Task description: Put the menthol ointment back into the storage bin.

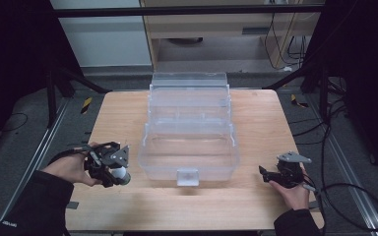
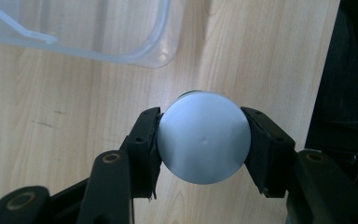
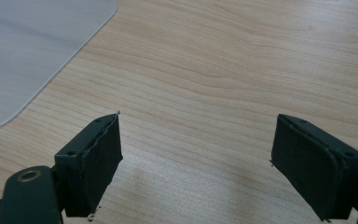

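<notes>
Left claw (image 2: 204,140) gripping white ball (image 2: 204,137) (round)

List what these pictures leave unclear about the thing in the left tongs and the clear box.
- White round thing: left gripper view shows just its flat face; the body lies behind.
- Same thing, high view: too small, the left tongs cover it.
- Clear box: contents unclear through see-through walls.

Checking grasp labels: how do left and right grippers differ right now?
Left gripper is shut on a white round object; right gripper has jaws wide apart with nothing between. The left sits by the clear box's left front corner, the right off its right side. Both are hand-held over the wooden table.
</notes>
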A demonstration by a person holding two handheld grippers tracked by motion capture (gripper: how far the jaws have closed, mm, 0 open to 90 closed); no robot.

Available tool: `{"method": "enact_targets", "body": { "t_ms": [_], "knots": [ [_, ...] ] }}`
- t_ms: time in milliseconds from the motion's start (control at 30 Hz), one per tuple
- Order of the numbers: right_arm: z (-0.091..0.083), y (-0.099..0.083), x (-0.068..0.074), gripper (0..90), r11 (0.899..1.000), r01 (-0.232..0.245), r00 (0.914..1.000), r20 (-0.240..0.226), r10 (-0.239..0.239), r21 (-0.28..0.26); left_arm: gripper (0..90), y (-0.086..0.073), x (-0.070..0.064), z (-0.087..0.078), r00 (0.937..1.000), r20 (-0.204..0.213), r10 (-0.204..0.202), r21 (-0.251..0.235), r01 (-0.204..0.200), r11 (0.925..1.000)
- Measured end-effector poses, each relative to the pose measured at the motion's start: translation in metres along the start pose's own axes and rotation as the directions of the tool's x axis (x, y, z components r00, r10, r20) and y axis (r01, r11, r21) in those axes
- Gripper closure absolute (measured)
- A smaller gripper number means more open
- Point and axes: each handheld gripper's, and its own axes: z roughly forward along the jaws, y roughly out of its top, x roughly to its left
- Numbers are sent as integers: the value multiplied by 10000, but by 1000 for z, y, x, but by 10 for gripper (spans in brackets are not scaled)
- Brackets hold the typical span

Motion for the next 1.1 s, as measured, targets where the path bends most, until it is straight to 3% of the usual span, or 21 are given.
{"method": "enact_targets", "body": {
  "t_ms": [267,533,700,1100],
  "knots": [
    [1,0,1,161,9999,-55,10000,-60,55,112,501,7,20,-11,9993,-54,-369,-293,367,9989],
    [2,0,1,161,9999,-7,10000,-43,7,148,502,16,36,-20,9991,-71,-428,-398,425,9983],
    [1,-1,1,161,9999,-58,10000,-47,59,156,502,30,46,-27,9993,-84,-374,-512,369,9980],
    [2,-1,0,161,9998,-28,10000,-84,29,179,502,53,59,-17,9999,110,-105,-664,112,9977]
  ]
}}
